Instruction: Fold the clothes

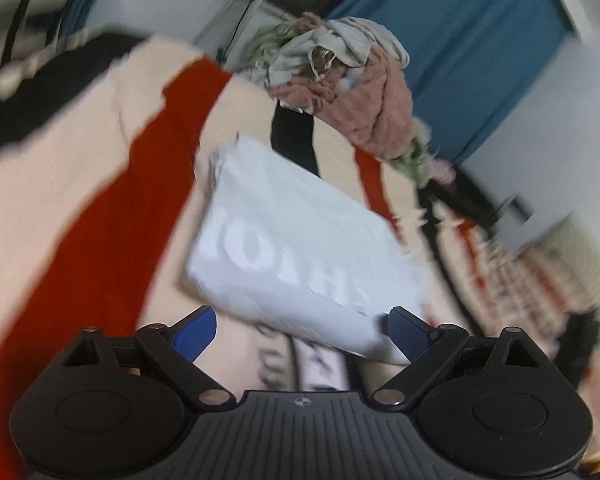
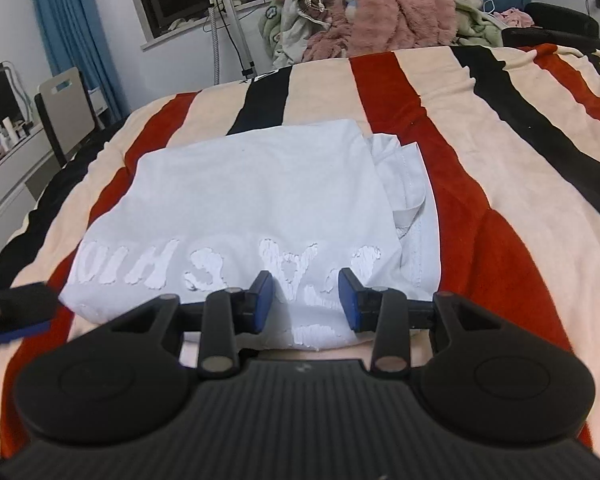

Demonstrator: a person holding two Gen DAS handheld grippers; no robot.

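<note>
Right wrist: folded white shirt point(image 2: 256, 196) lies crosswise, lettering inverted; both jaws open, empty.

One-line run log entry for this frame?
phase: fold done | white T-shirt folded on striped blanket | left gripper open | right gripper open, empty

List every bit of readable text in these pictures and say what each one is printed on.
"HION": upside-down white letters at the left of the print on the folded white T-shirt; the letters further right are too broken to read.
"OTH"-like letters on the same shirt in the left wrist view: too blurred to be sure.
Dark lettering on the striped blanket near the left gripper: blurred, unreadable.
</note>
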